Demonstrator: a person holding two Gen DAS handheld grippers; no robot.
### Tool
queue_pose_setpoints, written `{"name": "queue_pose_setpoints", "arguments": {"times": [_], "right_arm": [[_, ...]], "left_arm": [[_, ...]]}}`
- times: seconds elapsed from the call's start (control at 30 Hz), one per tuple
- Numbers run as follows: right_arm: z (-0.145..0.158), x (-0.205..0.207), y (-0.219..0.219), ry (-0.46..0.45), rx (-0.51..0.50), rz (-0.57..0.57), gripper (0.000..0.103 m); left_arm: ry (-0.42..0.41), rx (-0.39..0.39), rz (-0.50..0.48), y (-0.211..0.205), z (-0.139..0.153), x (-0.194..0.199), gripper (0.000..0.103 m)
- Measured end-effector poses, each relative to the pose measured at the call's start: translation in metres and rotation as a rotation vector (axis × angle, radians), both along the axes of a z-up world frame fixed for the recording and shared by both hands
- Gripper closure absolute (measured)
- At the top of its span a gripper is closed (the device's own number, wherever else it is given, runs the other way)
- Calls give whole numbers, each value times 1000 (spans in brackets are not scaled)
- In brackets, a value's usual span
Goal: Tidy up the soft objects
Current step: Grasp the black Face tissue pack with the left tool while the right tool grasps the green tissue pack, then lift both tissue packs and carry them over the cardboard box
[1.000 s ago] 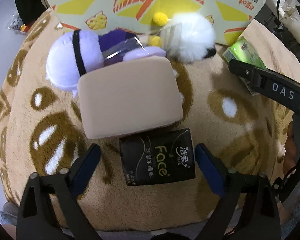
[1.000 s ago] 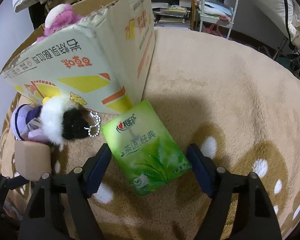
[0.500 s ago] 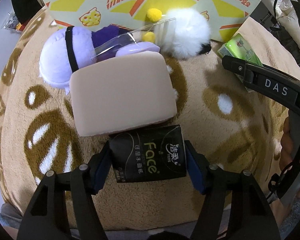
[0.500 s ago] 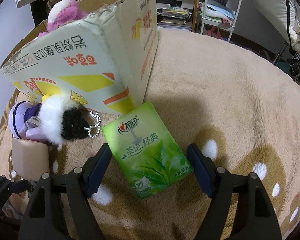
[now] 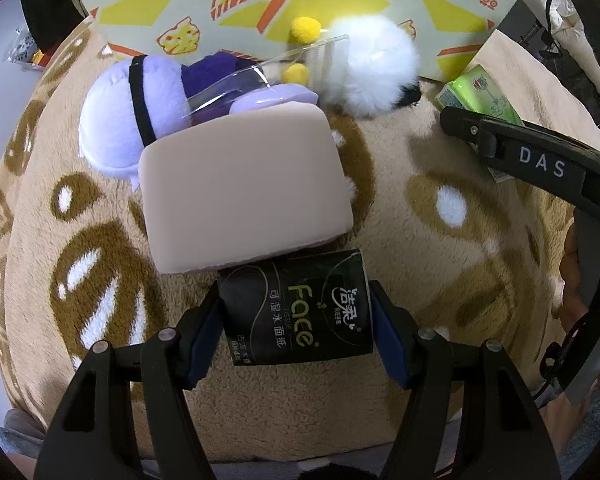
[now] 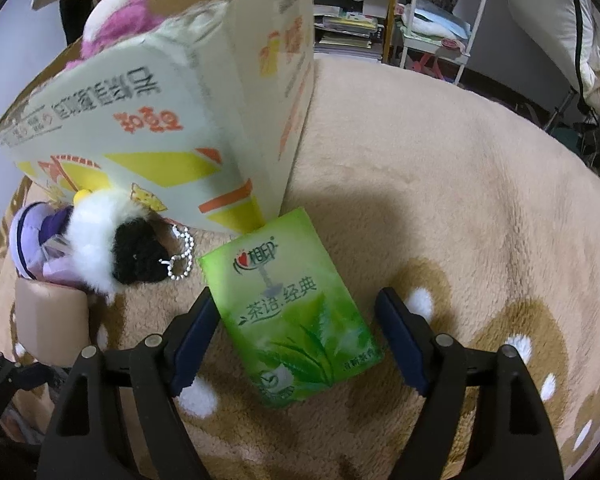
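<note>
My left gripper (image 5: 296, 322) points straight down, its blue pads clamped on both sides of the black tissue pack (image 5: 296, 308), which lies on the tan fleece blanket (image 5: 440, 264). Just beyond the pack sits a beige foam block (image 5: 240, 188), touching its far edge, with a purple plush (image 5: 120, 116) and a white fluffy toy (image 5: 372, 68) against the cardboard box (image 5: 292, 4).

My right gripper (image 6: 296, 334) stands apart around the green tissue pack (image 6: 292, 312); its left pad sits just beside the pack's edge, its right pad clear of it. The pack lies flat on the blanket at the box's (image 6: 172, 128) corner, near the toy's bead chain (image 6: 180, 256).
</note>
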State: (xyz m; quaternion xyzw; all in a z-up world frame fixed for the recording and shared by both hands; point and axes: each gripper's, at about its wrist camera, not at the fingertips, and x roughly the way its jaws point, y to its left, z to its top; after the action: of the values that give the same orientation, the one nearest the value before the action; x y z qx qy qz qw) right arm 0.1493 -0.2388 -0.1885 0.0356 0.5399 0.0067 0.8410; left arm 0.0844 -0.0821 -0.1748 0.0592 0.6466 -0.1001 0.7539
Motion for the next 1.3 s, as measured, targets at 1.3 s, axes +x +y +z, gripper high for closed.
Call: {"name": "queue_pose_setpoints", "arguments": {"times": [1.3], "right_arm": [[99, -75, -2, -273, 28, -18, 36]], "left_arm": [[-480, -9, 36, 33, 117, -44, 37]]}}
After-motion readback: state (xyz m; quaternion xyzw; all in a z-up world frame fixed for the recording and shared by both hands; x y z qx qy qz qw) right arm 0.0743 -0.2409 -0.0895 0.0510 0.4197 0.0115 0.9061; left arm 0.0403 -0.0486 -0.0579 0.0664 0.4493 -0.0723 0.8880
